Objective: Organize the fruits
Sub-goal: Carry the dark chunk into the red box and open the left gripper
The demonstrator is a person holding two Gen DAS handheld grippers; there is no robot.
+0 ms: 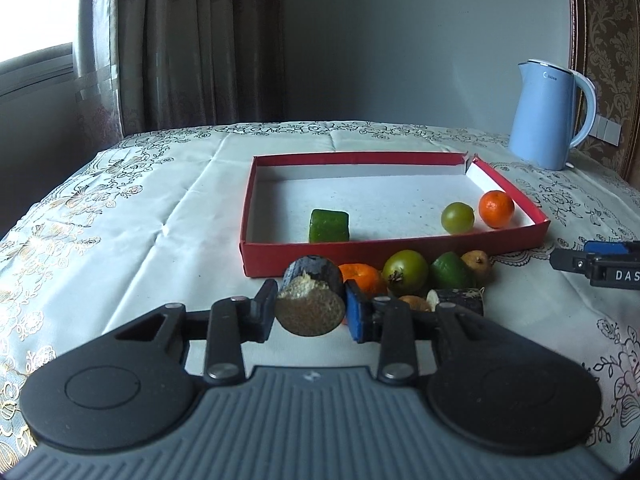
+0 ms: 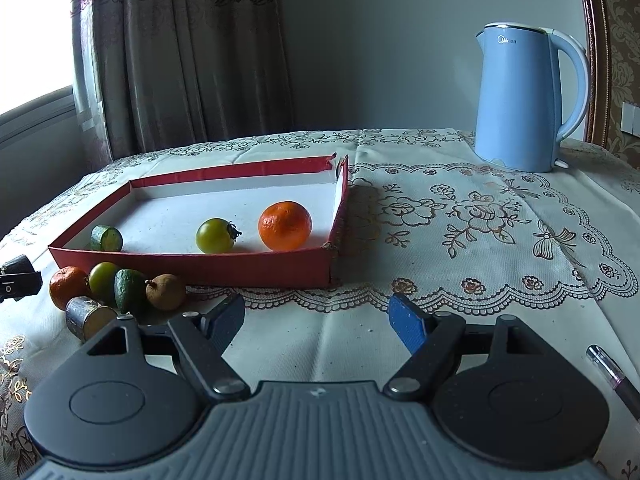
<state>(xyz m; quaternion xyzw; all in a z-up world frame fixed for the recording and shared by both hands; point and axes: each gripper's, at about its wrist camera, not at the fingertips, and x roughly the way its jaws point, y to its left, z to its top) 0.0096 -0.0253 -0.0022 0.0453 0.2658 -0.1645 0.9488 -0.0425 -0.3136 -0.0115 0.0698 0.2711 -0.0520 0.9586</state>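
Observation:
My left gripper is shut on a dark sugarcane piece, held just above the cloth in front of the red box. In the box lie a green cucumber chunk, a green tomato and a mandarin. Outside its front wall sit a mandarin, a green tomato, a green fruit, a brown fruit and a second sugarcane piece. My right gripper stands open over bare cloth, right of that cluster, with nothing between its fingers.
A light blue kettle stands at the table's back right. A pen lies by the right gripper's right side. The flowered tablecloth covers the table; curtains hang behind on the left.

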